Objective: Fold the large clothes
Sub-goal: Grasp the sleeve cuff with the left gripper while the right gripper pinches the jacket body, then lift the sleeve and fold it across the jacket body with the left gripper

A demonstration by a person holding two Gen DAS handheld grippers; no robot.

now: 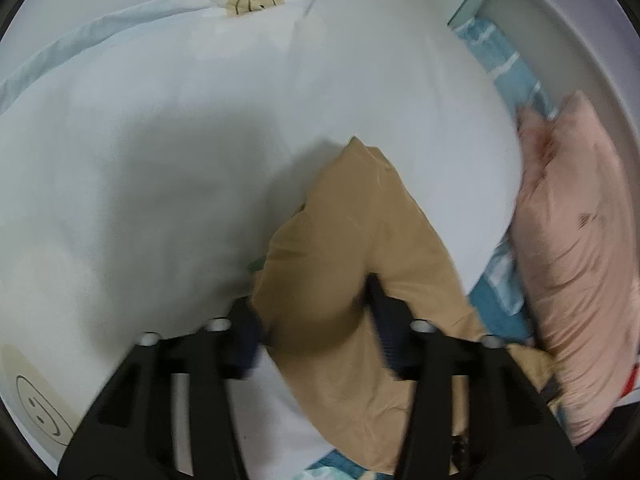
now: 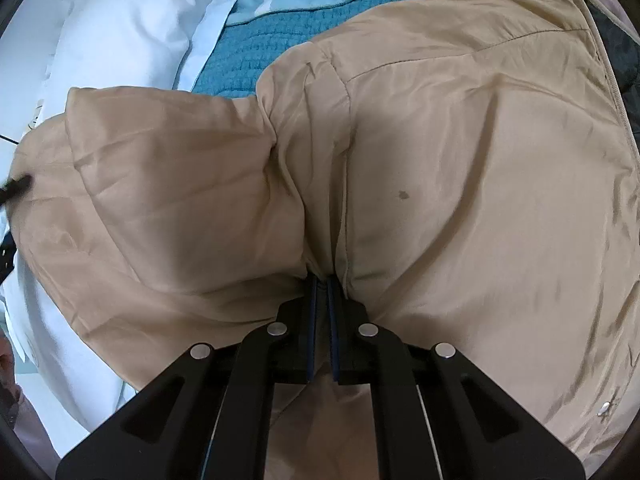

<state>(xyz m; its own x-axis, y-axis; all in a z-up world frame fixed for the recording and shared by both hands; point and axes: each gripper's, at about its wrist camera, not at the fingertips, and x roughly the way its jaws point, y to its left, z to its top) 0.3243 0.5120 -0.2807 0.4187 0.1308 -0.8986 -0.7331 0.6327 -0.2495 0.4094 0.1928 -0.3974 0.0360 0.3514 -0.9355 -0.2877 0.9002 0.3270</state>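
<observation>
Both claws meet the tan jacket (image 2: 440, 160): right claw (image 2: 322, 280) clenched on it, left claw (image 1: 312, 316) spread around a sleeve.

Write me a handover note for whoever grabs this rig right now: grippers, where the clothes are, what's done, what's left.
Right gripper: shut on a bunched fold of the tan jacket, near its shoulder seam.
Left gripper: jaws apart around the jacket's sleeve, not yet closed.
The jacket lies spread on the bed, partly over a white pillow and a teal blanket; a pink pillow sits at the side.
Done: jacket laid out, one grip taken.
Left: close the left gripper on the sleeve, probably fold it inward, then fold the body.
</observation>
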